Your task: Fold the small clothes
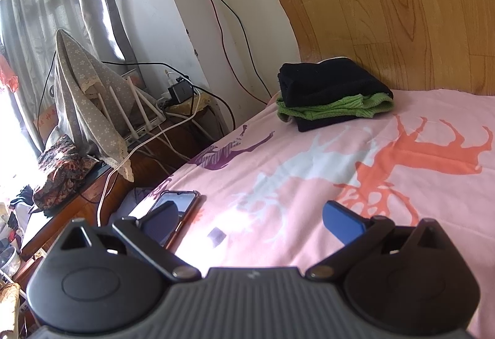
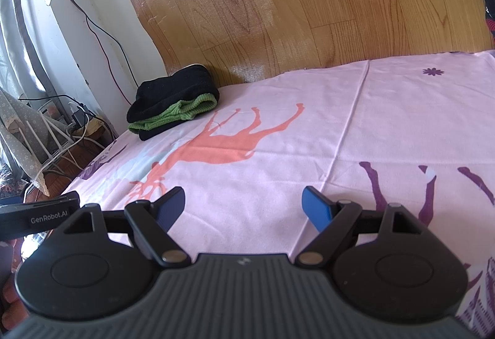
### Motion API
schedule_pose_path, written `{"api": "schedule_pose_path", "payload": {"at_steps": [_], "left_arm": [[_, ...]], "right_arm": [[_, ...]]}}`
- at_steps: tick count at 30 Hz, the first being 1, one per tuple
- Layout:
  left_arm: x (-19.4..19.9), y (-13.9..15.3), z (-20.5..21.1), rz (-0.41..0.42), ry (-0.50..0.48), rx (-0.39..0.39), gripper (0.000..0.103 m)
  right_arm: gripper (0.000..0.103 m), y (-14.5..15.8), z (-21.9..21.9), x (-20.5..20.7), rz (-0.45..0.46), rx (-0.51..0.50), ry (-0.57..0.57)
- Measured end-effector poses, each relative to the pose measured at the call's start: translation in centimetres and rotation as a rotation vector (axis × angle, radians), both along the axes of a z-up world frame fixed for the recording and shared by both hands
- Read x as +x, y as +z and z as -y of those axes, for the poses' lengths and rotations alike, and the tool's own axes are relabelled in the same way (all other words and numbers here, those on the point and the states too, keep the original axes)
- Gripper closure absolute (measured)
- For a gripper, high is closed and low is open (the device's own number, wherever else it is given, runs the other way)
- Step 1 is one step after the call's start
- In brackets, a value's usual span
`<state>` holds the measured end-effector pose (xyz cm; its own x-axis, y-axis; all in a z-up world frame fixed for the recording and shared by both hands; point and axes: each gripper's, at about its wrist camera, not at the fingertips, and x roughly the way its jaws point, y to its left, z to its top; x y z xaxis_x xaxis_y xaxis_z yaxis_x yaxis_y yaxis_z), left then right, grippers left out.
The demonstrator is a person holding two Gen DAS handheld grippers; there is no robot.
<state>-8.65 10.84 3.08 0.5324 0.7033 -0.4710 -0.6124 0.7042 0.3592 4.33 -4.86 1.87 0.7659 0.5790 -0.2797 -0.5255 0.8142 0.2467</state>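
A stack of folded small clothes (image 1: 334, 91) lies at the far left corner of the bed against the wooden headboard: a black piece on top, a green knit piece (image 1: 337, 108) under it, a dark piece at the bottom. The stack also shows in the right wrist view (image 2: 173, 103). My left gripper (image 1: 250, 218) is open and empty, low over the pink deer-print sheet (image 1: 309, 171). My right gripper (image 2: 244, 206) is open and empty over the sheet (image 2: 278, 153). Both are well short of the stack.
A phone (image 1: 174, 209) lies at the bed's left edge by my left finger. A small dark square (image 1: 216, 236) lies on the sheet. A cluttered bedside cabinet with a router (image 1: 136, 119) and cables stands left. The left gripper's body (image 2: 37, 215) shows at left.
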Motion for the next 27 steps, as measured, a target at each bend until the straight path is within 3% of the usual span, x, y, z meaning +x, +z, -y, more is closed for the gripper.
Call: {"api": "schedule_pose_path", "payload": {"at_steps": [27], "left_arm": [[-0.06,-0.12,0.12,0.000,0.005,0.017,0.000]], "right_arm": [[0.018,0.03,0.04,0.03,0.000,0.000,0.001]]}}
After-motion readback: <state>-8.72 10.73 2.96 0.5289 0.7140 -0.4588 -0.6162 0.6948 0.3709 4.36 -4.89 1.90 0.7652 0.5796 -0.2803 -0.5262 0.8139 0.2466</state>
